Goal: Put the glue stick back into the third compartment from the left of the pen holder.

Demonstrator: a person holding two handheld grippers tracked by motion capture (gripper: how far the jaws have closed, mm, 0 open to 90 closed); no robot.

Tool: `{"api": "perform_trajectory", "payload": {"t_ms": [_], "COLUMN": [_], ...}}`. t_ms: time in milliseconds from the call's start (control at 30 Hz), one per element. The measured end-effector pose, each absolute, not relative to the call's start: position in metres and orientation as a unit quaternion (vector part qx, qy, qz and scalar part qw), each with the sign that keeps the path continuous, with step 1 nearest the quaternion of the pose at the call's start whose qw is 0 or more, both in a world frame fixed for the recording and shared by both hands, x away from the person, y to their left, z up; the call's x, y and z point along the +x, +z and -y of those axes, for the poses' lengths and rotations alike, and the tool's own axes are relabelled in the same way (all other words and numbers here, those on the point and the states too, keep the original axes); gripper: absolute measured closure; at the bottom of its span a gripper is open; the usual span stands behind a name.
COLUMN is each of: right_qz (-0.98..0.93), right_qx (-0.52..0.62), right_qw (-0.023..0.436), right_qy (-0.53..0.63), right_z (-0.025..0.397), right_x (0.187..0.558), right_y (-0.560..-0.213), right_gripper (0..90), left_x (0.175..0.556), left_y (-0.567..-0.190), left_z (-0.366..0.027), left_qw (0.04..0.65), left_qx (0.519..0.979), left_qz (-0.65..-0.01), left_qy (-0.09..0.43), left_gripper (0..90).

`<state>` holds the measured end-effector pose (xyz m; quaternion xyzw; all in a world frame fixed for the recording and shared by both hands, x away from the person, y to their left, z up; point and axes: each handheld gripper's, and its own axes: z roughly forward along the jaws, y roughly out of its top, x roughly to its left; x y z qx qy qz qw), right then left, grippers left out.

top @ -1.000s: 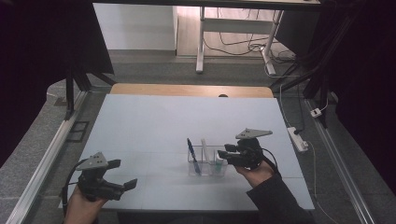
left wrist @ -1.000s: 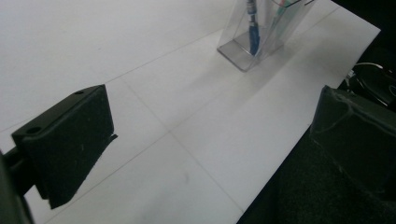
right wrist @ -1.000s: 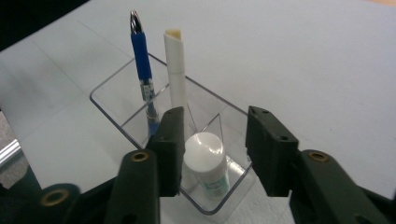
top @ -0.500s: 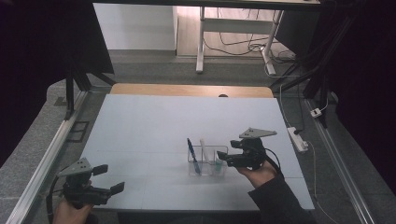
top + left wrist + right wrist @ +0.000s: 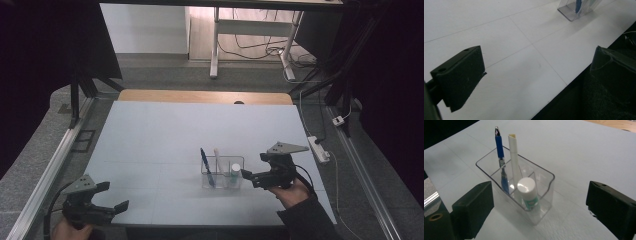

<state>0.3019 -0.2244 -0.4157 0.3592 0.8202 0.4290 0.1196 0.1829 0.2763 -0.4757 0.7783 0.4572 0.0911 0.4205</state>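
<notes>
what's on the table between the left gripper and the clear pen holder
Nothing: in the high view the white table is bare between the left gripper and the clear holder; the left gripper view shows the same.

White table [image 5: 165,135] with a wooden strip [image 5: 200,96] along its far edge. Power strip [image 5: 319,149] lies off its right side. Desk legs [image 5: 215,45] and cables [image 5: 255,47] on the floor beyond.

A clear plastic holder [image 5: 541,195] stands upright on the counter [image 5: 165,130], split by thin walls into compartments. Inside the holder, a blue pen [image 5: 500,152] leans in the far compartment, silver tip up. Beside the pen, a white marker [image 5: 514,157] stands tilted. In the holder's near compartment sits a small white-capped bottle [image 5: 527,192], upright.
</notes>
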Motion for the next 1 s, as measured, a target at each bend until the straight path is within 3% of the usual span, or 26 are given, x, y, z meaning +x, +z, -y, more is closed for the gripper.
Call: {"api": "perform_trajectory", "payload": {"t_ms": [1000], "right_qz": [-0.787], "right_qx": [0.424], "right_qw": [0.192], "right_qy": [0.406], "right_z": [0.323], "right_x": [0.253], "right_y": [-0.432], "right_gripper": [0.0], "left_x": [0.183], "left_y": [-0.477], "left_z": [-0.275], "left_qw": [0.402], "left_qx": [0.784], "left_qz": [-0.463], "left_qy": [0.096], "left_gripper": [0.0]}}
